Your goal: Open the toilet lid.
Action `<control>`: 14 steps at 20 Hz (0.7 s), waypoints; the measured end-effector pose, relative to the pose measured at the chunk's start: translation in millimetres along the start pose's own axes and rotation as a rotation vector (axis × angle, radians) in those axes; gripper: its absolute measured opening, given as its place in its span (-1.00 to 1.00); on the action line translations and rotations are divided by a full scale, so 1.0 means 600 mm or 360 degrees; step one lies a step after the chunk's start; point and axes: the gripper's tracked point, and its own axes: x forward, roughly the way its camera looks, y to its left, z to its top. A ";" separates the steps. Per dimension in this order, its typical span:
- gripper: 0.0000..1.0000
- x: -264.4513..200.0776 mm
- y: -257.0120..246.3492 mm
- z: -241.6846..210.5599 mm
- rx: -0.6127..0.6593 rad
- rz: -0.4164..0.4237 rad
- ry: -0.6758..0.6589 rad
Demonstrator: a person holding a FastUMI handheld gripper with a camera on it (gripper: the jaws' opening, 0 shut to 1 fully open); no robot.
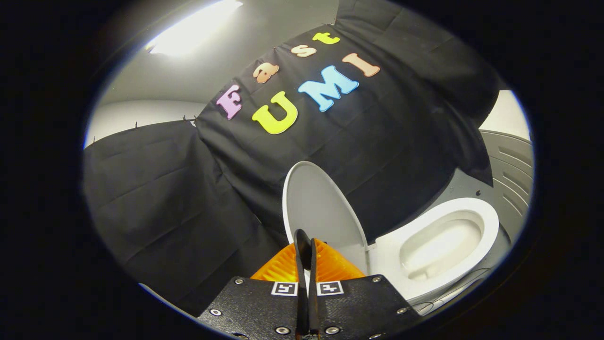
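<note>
The toilet lid (321,208) stood raised, close to upright, with its pale inner face turned toward the camera and its top edge against the black cloth wall (155,203) behind it. The lid rose just ahead of and beyond the fingers, and its lower part was hidden behind them.

The gripper (306,241) was seen from behind, its 2 fingers (300,250) pressed together along their length with no gap visible between them. Nothing was seen held between the fingers. Whether the tips touched the lid's face could not be told, as they overlapped it in the view.

To the right of the lid, the toilet seat (472,212) lay down on the bowl (439,245), with the bowl's pale interior open to view. The seat met the lid at the hinge end, just beside the fingers' right side.

A grey ribbed panel (509,165) stood beyond the bowl on the far right. A thin dark cable (453,288) ran along the floor close to the bowl's near side.

A bright ceiling light (193,30) shone above the cloth wall
</note>
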 end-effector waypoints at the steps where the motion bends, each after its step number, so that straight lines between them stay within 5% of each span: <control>1: -1.00 0.002 0.009 -0.003 -0.0013 -0.0001 0.0006; 14: -0.99 0.031 0.095 -0.053 -0.0102 0.0070 0.0113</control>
